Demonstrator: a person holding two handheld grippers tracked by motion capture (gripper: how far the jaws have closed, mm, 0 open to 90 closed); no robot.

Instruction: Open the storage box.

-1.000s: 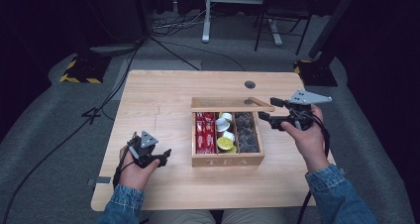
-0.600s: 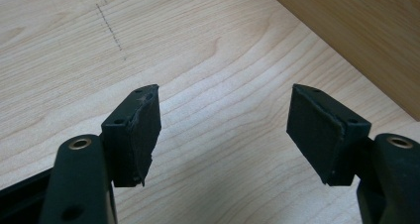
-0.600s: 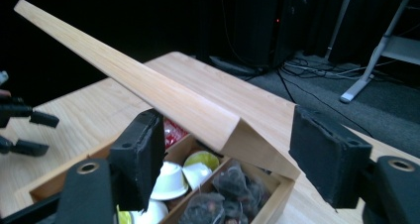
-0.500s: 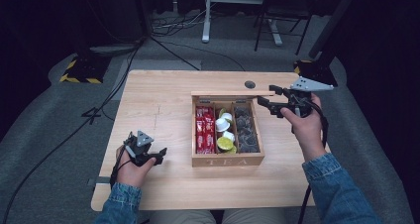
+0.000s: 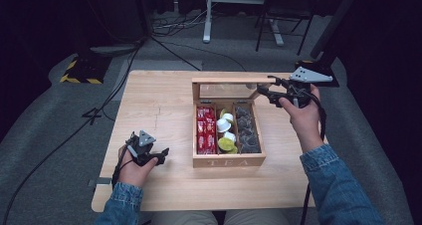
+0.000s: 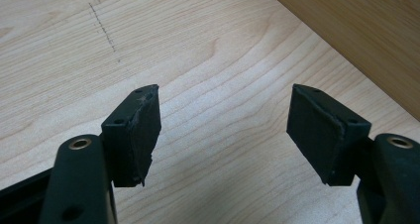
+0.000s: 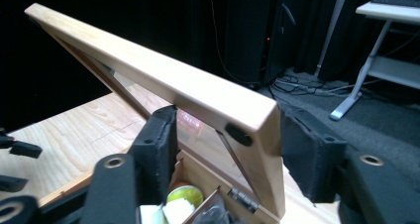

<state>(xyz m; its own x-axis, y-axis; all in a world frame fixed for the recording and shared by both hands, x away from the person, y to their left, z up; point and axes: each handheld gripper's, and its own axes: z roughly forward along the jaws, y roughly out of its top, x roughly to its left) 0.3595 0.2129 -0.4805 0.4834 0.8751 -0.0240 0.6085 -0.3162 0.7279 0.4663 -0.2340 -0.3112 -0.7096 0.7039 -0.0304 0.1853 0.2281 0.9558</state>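
Note:
A wooden tea box (image 5: 228, 160) sits mid-table, holding red packets (image 5: 206, 130), white and yellow pods (image 5: 226, 133) and dark pods (image 5: 247, 133). Its glass-paned lid (image 5: 226, 79) stands raised at the back. My right gripper (image 5: 264, 93) is at the lid's right corner. In the right gripper view the lid (image 7: 148, 68) runs between the jaws of that gripper (image 7: 228, 149), which have just been closing and now press on both faces. My left gripper (image 5: 161, 155) rests low on the table left of the box, its jaws (image 6: 223, 130) open over bare wood.
The light wooden table (image 5: 159, 100) ends at a dark carpeted floor with cables (image 5: 164, 41). A white desk frame (image 5: 234, 6) and a yellow-striped block (image 5: 79, 73) stand beyond the far edge. Bare wood lies left of the box.
The right gripper has moved up and back with the lid's corner between its jaws, and the lid now stands more upright. The left gripper has stayed put.

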